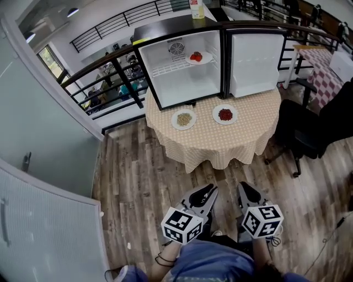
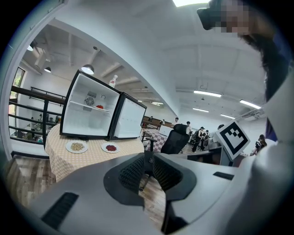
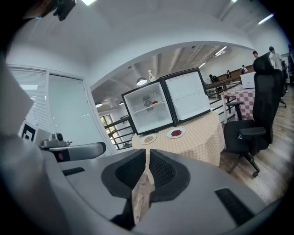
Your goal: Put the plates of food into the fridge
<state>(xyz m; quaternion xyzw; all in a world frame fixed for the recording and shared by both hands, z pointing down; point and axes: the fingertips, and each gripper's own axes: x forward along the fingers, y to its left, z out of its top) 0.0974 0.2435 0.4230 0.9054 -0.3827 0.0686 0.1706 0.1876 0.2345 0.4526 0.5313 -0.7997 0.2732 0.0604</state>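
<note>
Three white round plates of food are in play. A plate of tan crumbly food [image 1: 183, 119] and a plate of dark red food [image 1: 225, 114] sit side by side on the round tabletop [image 1: 220, 148] with its beige dotted cloth, just in front of the fridge. A third plate with a red item [image 1: 196, 57] already rests on the wire shelf inside. The small black fridge with white lining [image 1: 182, 82] stands at the tabletop's far side, and its door [image 1: 253, 63] is swung wide toward three o'clock.

Both grippers hang low over the wooden floor [image 1: 138, 165], well apart from the tabletop. The left gripper [image 1: 207, 190] has its jaws pressed together on nothing, and the right gripper [image 1: 244, 188] is clenched and empty too. From them the two waiting plates lie toward twelve o'clock. The tan plate sits at eleven o'clock of the left jaws. The red plate falls between the two grippers, at one o'clock of the left and eleven of the right. Being round, neither plate has a long axis.

I'd judge the left gripper nearer the tan plate, with the right suiting the red.

One white bottle [image 1: 196, 8] tops the fridge, and one black office chair [image 1: 309, 132] stands at the table's three o'clock.
</note>
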